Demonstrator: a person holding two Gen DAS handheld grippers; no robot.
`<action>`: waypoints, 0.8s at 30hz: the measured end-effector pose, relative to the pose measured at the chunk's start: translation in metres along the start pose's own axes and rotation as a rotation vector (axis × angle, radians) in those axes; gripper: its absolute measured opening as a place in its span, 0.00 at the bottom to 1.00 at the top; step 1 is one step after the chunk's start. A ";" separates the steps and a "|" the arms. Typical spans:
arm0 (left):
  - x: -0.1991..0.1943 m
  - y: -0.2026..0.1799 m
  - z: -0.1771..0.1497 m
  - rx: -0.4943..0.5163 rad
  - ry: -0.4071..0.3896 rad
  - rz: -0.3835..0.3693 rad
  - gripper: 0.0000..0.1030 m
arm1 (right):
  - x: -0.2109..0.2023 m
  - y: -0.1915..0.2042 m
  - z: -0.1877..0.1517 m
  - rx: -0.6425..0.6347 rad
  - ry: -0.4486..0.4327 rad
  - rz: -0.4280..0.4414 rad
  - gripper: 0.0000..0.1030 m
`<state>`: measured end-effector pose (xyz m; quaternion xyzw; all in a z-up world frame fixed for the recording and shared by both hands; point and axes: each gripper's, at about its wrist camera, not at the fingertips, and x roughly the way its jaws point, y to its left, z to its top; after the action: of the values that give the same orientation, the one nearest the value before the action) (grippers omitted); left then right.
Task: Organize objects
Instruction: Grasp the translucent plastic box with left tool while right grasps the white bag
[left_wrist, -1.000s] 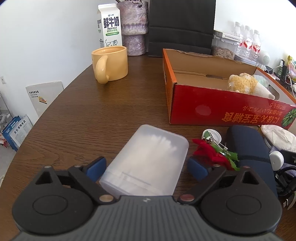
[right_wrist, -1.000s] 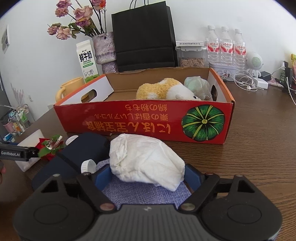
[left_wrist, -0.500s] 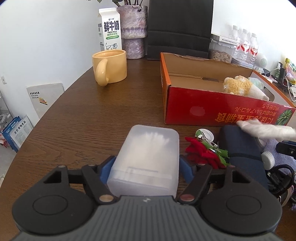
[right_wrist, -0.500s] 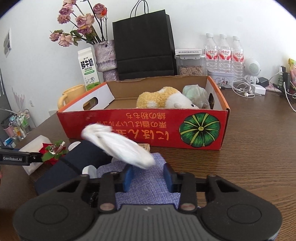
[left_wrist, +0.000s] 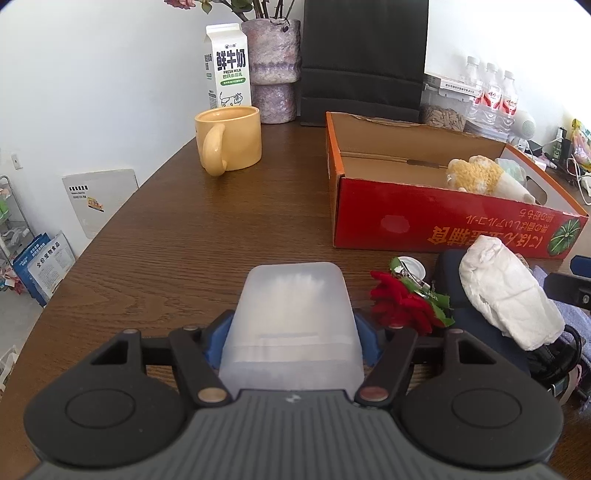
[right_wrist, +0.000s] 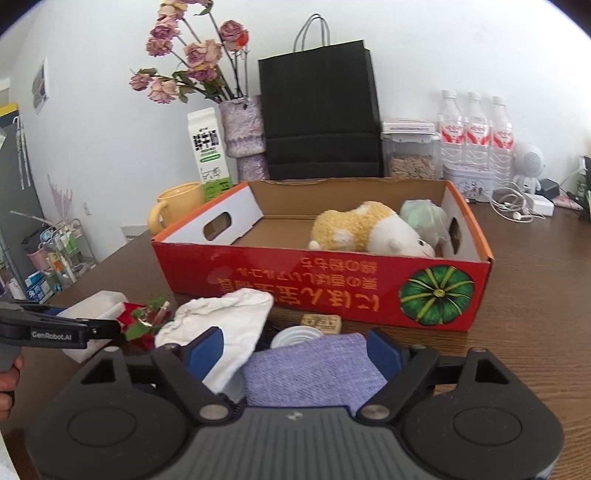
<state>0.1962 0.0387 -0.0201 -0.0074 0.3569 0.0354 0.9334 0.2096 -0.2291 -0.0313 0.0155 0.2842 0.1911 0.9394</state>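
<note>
Clamping down on the frosted plastic box (left_wrist: 291, 317), the left gripper (left_wrist: 291, 341) has its blue pads pressed against both sides of it, and the cotton swabs show faintly through the lid; those jaws have just been closing in on it. The box sits low over the dark wooden counter (left_wrist: 184, 236), whether touching it I cannot tell. Over on the other side, the right gripper (right_wrist: 295, 352) stands wide apart, its jaws having just been opening, and the white crumpled cloth (right_wrist: 225, 328) lies loose at the left pad, draped over the heap and not pinched. Beneath that gripper sits a folded purple cloth (right_wrist: 314, 365), with a white round lid (right_wrist: 295, 336) and a small wooden block (right_wrist: 321, 321) just beyond it. A red fabric flower (left_wrist: 402, 306) lies between the plastic box and a dark blue pouch (left_wrist: 476, 325). Behind all this, the red cardboard box (right_wrist: 332, 284) stands open, holding a yellow and white plush toy (right_wrist: 365, 229) and a pale green bundle (right_wrist: 421, 214) at its right end. Further back, a yellow mug (left_wrist: 229, 142), a milk carton (left_wrist: 227, 66) and a black paper bag (right_wrist: 321, 114) line the wall.
</note>
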 end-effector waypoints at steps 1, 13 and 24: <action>-0.002 0.001 -0.001 -0.001 -0.004 0.003 0.66 | 0.002 0.006 0.002 -0.018 0.001 0.006 0.86; -0.022 0.020 -0.008 -0.025 -0.046 0.008 0.66 | 0.035 0.062 0.006 -0.096 0.071 0.034 0.89; -0.031 0.024 -0.008 -0.036 -0.063 -0.005 0.66 | 0.038 0.075 0.003 -0.132 0.084 0.027 0.71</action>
<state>0.1658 0.0606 -0.0052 -0.0239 0.3264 0.0398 0.9441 0.2141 -0.1449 -0.0388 -0.0506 0.3099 0.2226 0.9230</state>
